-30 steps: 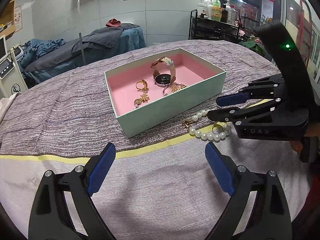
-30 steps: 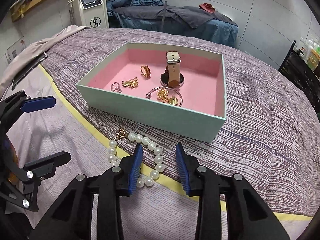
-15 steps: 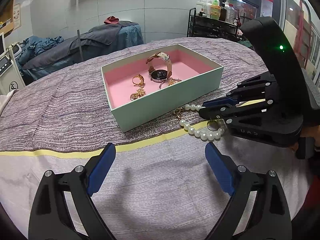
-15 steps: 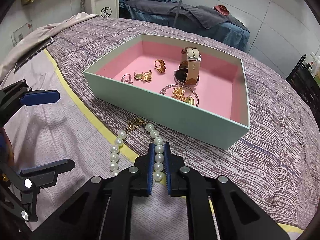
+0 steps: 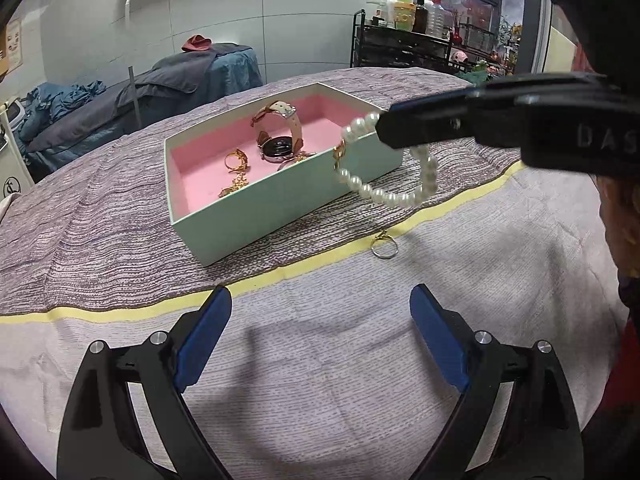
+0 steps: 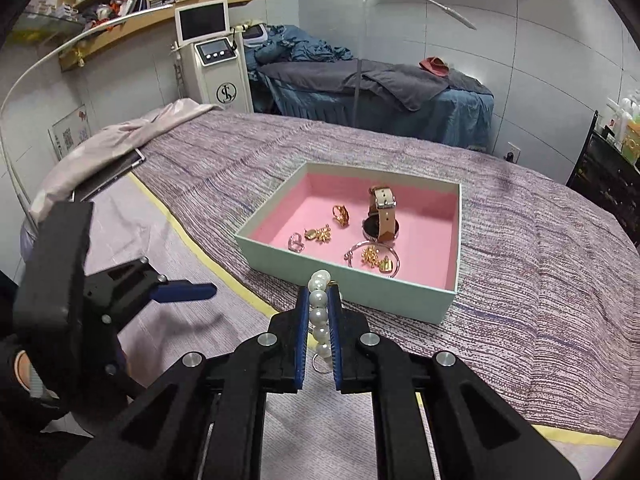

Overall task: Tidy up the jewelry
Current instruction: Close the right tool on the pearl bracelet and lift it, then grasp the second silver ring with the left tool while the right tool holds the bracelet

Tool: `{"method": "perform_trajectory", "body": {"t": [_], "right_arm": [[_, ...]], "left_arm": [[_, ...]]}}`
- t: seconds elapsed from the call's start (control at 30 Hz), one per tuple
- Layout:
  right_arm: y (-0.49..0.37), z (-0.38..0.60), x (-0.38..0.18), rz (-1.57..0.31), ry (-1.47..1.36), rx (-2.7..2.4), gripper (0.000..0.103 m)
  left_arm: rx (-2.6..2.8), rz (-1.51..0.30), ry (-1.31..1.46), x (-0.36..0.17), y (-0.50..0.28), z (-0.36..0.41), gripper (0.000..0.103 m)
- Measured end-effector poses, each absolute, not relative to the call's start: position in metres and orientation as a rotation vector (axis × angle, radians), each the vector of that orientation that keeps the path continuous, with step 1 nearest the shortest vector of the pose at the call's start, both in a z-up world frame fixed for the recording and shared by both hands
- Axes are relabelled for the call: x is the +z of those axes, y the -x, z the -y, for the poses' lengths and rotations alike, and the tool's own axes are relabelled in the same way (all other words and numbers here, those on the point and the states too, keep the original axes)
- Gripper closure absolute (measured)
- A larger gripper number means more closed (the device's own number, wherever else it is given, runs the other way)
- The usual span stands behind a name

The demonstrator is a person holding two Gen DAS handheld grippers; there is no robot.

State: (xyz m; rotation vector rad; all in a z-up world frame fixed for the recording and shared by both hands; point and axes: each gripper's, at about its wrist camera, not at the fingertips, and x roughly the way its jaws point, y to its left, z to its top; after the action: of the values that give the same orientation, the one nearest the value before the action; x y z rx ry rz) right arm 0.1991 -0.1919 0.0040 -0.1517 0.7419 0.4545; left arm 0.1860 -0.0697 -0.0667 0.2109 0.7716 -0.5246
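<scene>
Bedspread (image 5: pixel 120 240) bore a mint box (image 5: pixel 280 204) (pink inside). Right gripper (image 6: pixel 319 304) was clamped on a pearl bracelet (image 5: pixel 384 196) hanging before it; left gripper (image 5: pixel 320 340) was spread empty; gold ring (image 5: pixel 383 245) lay on the yellow stripe.

A bed (image 6: pixel 540 280) under a mauve woven blanket carries a mint, pink-lined cardboard box (image 6: pixel 360 284) and a thin gold ring (image 5: pixel 383 249) on the yellow stripe.

Beauty salon: treatment bed (image 6: pixel 372 92) (facial machine (image 6: pixel 210 56) beside).

Black tongs (image 6: pixel 319 308), blue pads (image 5: pixel 202 338), silver screws.
</scene>
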Motion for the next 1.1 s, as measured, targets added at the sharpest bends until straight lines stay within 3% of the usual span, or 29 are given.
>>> {"method": "perform_trajectory", "body": {"t": [0.23, 0.47, 0.63, 0.87, 1.1], "right_arm": [[-0.187, 0.209, 0.023, -0.689, 0.131, 0.414, 0.094], [-0.184, 0.230, 0.012, -0.711, 0.114, 0.358, 0.094], [-0.183, 0.238, 0.003, -0.728, 0.099, 0.340, 0.094], [-0.180, 0.241, -0.001, -0.736, 0.090, 0.338, 0.094], [-0.178, 0.240, -0.004, -0.742, 0.089, 0.342, 0.094]], "left_arm": [[-0.555, -0.786, -0.225, -0.069, -0.191, 0.086, 0.027], [-0.567, -0.803, -0.235, -0.072, -0.204, 0.099, 0.045], [-0.603, -0.811, -0.264, -0.075, -0.207, 0.114, 0.052], [-0.643, -0.824, -0.285, -0.078, -0.211, 0.131, 0.076], [-0.659, -0.831, -0.269, -0.079, -0.216, 0.134, 0.083]]}}
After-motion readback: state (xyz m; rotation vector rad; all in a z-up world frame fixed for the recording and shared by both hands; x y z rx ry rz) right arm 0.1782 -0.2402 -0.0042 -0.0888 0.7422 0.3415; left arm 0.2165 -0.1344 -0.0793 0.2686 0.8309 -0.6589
